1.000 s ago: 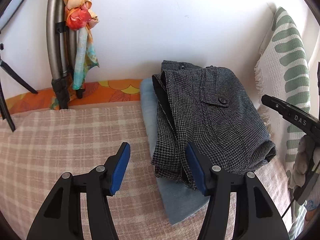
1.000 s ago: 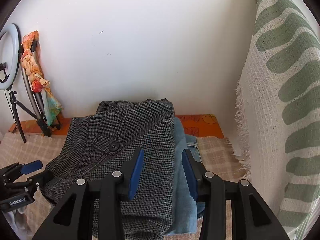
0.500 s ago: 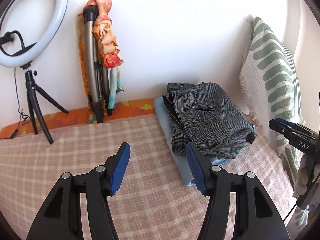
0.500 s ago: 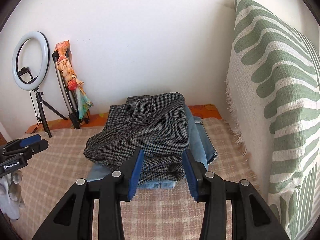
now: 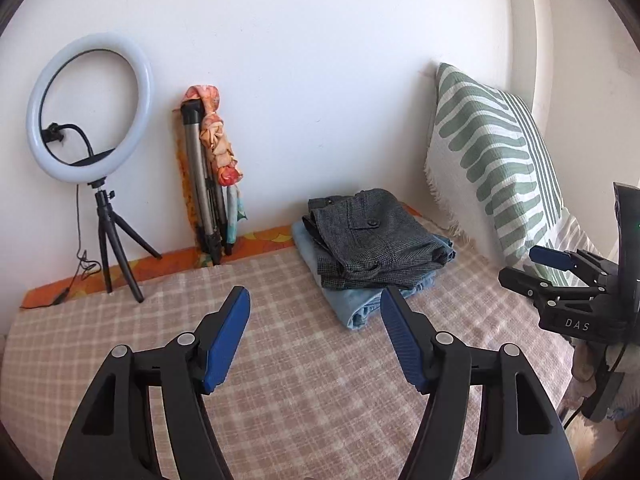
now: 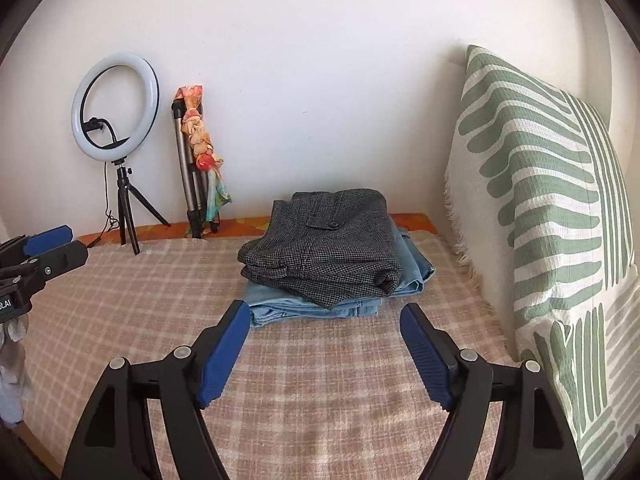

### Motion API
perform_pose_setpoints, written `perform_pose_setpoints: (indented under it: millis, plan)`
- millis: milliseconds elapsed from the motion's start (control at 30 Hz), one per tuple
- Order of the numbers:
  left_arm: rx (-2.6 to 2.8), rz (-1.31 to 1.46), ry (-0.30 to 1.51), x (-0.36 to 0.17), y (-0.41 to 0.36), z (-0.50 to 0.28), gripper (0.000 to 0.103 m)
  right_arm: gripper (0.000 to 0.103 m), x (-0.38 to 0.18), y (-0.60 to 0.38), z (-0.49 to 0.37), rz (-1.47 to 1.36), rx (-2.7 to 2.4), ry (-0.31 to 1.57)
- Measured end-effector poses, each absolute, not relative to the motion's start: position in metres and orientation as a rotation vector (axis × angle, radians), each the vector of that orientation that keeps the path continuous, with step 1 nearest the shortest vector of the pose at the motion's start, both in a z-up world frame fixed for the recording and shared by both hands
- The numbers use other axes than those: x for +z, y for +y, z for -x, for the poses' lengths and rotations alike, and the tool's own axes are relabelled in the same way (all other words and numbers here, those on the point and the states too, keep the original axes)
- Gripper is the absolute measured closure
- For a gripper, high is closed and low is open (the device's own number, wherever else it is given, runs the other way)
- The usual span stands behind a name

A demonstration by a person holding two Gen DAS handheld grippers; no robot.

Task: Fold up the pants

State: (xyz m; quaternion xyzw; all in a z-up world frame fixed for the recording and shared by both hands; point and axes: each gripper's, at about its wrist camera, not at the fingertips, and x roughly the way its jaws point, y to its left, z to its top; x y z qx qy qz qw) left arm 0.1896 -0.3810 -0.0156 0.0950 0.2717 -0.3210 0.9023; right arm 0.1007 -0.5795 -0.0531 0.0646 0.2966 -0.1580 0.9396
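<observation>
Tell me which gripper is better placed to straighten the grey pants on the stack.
Right, probably. The right gripper is open and faces the grey pants squarely, just short of the jeans beneath. The left gripper, also open, sits off to the side, the stack angled to its right.

Both views are bright and evenly lit by soft daylight; the white wall [image 5: 320,60] ahead of the claws looks almost washed out. Shadows are faint. Focus is sharp throughout. Fisheye bending curves the edges, and black vignette fills all 4 corners.
</observation>
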Motion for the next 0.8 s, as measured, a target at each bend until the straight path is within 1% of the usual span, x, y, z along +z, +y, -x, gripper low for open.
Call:
perform_pose_setpoints:
  millis: [33, 133, 167, 300, 400, 800]
  plan:
    - [-0.666, -0.195, 0.557, -0.015, -0.376, -0.185, 0.034, 0.019, -0.051, -0.572, -0.096, -0.120, -0.332, 0.601]
    - [-0.688, -0.171, 0.565, -0.014, -0.360, -0.173, 0.024, 0.018, -0.044, -0.551, -0.079, -0.122, -0.344, 0.581]
    - [-0.696, -0.166, 0.567, -0.014, -0.355, -0.170, 0.024, 0.018, -0.042, -0.545, -0.073, -0.132, -0.348, 0.574]
    - [-0.698, -0.173, 0.544, -0.016, -0.339, -0.156, 0.023, 0.017, -0.039, -0.520, -0.055, -0.126, -0.373, 0.564]
    - [-0.712, -0.158, 0.562, -0.021, -0.328, -0.151, 0.023, 0.017, -0.041, -0.505, -0.043, -0.114, -0.395, 0.558]
    - [-0.703, -0.120, 0.588, -0.038, -0.304, -0.141, 0.023, 0.017, -0.052, -0.483, -0.009, -0.163, -0.467, 0.527]
